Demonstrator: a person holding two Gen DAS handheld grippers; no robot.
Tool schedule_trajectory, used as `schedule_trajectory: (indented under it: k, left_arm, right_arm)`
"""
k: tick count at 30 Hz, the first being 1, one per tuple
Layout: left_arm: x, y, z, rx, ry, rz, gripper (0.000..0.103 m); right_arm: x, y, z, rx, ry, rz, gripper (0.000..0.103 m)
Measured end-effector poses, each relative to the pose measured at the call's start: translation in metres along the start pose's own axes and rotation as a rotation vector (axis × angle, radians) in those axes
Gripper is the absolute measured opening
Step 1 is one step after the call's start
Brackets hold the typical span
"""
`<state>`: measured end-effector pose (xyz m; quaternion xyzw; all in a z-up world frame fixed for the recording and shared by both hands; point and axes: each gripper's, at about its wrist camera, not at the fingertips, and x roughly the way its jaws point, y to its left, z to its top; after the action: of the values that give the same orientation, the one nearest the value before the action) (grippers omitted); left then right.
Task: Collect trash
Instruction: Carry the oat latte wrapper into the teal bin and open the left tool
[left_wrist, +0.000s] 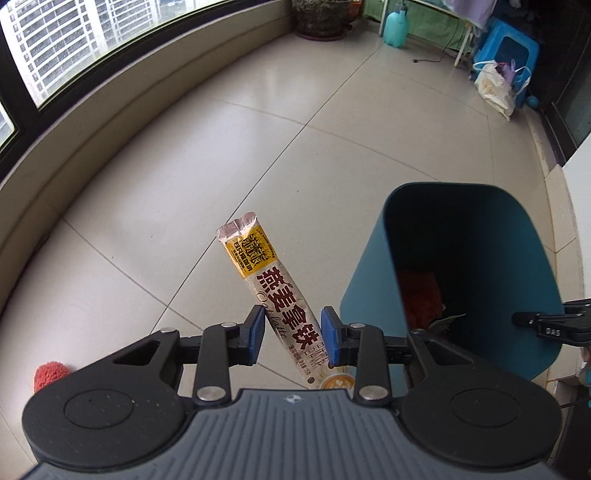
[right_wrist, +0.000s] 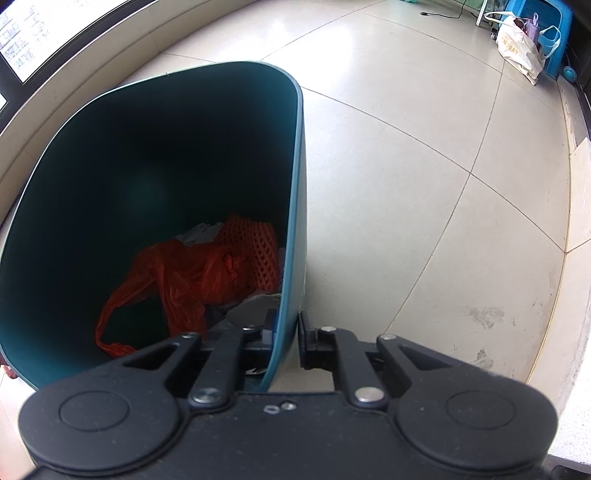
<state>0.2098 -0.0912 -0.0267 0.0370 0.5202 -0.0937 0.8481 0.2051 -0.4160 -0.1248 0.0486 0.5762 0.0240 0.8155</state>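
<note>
Left tool pinched the coffee sachet at lower centre, your right tool clamped the teal bin rim, so you needed the sachet over its mouth before letting go.

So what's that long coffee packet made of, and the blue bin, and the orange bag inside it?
The coffee packet looks like thin glossy plastic film: printed all over, with a crimped seal at its end. The blue bin seems to be hard moulded plastic with a smooth matte skin and thin, even walls. The orange bag looks like very thin, crinkly plastic, slightly see-through where it folds.
</note>
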Motion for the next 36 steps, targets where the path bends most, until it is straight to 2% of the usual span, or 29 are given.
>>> schedule_trajectory:
  k: [6,9,11,16,18,23,29,34,36]
  left_arm:
    - [-0.028,-0.028,0.035,0.099,-0.044,-0.080,0.032]
    - [-0.020,-0.052,0.038,0.161,-0.046,-0.113,0.032]
    - [0.000,-0.071,0.044,0.202,-0.013,-0.140,0.032]
    - [0.067,-0.120,0.042,0.287,0.062,-0.110,0.032]
    - [0.078,-0.126,0.033,0.312,0.089,-0.084,0.032]
    - [0.125,-0.147,0.023,0.373,0.192,-0.084,0.032]
    - [0.171,-0.163,0.014,0.433,0.260,-0.044,0.033]
    - [0.201,-0.167,0.013,0.437,0.330,0.008,0.034]
    - [0.211,-0.166,0.014,0.413,0.383,-0.006,0.034]
  right_arm:
    - [-0.001,-0.001,0.000,-0.002,0.000,-0.001,0.009]
    - [-0.001,-0.001,0.000,-0.003,0.000,-0.002,0.009]
    - [-0.001,-0.001,0.000,-0.002,0.000,-0.001,0.009]
    - [-0.002,-0.002,0.000,-0.005,-0.002,-0.001,0.009]
    - [-0.002,-0.001,-0.001,-0.007,-0.002,0.000,0.009]
    - [-0.004,0.002,-0.002,-0.011,-0.005,0.006,0.010]
    - [-0.005,0.002,-0.003,-0.016,-0.009,0.015,0.011]
    - [-0.007,0.001,-0.003,-0.015,-0.010,0.021,0.011]
    - [-0.008,0.000,-0.003,-0.014,-0.010,0.025,0.012]
